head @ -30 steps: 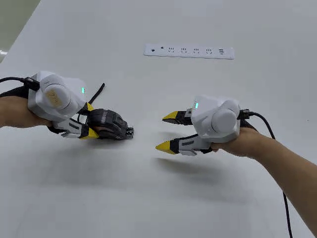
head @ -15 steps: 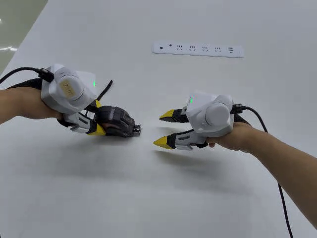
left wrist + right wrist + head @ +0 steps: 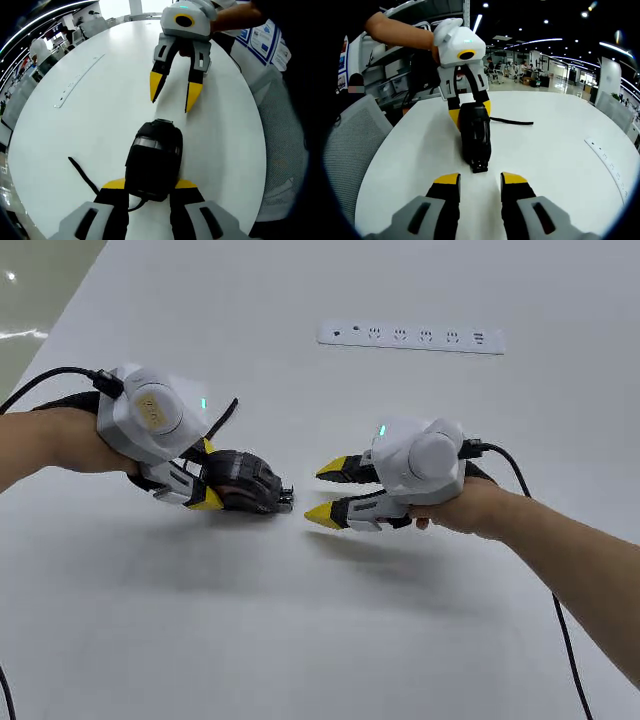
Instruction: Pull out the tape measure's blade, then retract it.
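Black tape measure (image 3: 245, 482) sat clamped in the left gripper (image 3: 208, 476); right gripper (image 3: 324, 491) gaped empty nearby, blade (image 3: 479, 167) apparently not yet pulled

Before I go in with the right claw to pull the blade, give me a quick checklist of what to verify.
1. Left claw gripping the tape measure: ok, clamped on both sides of the case.
2. Right claw open: ok, jaws apart.
3. Blade tip pointing at the right claw: ok.
4. Right claw around the blade tip: not ok, it is short of the tip, with bare table between them.
5. Hook exposed enough to pinch: cannot tell, too small.
6. Strap out of the pull path: ok, it lies off to the side of the case.
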A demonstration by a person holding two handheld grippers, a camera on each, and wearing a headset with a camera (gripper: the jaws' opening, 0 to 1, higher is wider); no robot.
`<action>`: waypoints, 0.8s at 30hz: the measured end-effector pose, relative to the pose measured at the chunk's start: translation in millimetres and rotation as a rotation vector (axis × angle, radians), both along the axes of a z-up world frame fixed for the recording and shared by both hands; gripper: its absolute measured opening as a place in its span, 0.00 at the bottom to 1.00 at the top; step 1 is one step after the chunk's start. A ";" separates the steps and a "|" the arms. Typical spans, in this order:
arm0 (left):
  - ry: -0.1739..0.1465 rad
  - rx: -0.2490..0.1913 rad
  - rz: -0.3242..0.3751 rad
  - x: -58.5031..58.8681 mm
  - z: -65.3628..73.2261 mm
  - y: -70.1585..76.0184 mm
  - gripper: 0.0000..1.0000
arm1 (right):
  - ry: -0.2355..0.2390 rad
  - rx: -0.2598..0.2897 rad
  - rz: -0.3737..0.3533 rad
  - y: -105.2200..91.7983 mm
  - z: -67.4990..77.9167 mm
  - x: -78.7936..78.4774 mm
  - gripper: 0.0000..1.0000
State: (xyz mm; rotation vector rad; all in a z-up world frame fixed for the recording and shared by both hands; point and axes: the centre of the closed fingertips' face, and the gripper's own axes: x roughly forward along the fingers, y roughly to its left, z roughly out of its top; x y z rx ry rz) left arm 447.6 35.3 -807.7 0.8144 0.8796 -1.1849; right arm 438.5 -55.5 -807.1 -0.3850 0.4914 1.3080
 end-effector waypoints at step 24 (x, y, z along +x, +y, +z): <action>0.028 -0.002 0.007 0.5 -2.6 -0.2 0.28 | 0.030 -0.004 0.041 20.4 -14.2 2.6 0.22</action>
